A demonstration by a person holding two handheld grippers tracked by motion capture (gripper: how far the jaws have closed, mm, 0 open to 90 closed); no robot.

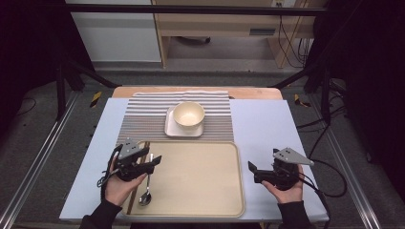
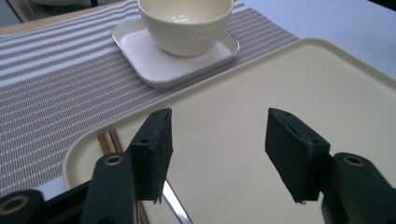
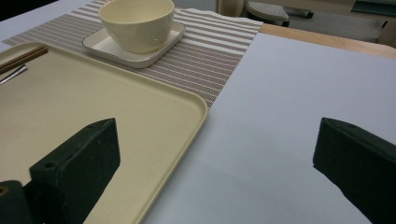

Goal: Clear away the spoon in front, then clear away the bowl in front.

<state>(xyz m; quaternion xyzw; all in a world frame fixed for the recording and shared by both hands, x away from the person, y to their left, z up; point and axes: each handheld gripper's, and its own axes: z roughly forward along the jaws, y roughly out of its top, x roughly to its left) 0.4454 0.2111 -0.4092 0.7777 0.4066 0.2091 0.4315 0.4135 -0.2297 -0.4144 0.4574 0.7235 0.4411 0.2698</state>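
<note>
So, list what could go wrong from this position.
1. The open left gripper hovers over the metal spoon and brown chopsticks on the beige plastic tray; grabbing one might drag the other.
2. The cream bowl sits on a small square white plate; a nudge could slide it.

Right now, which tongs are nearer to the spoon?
Left. The left tongs hover just above the spoon on the tray; the right tongs are beyond its right edge.
</note>
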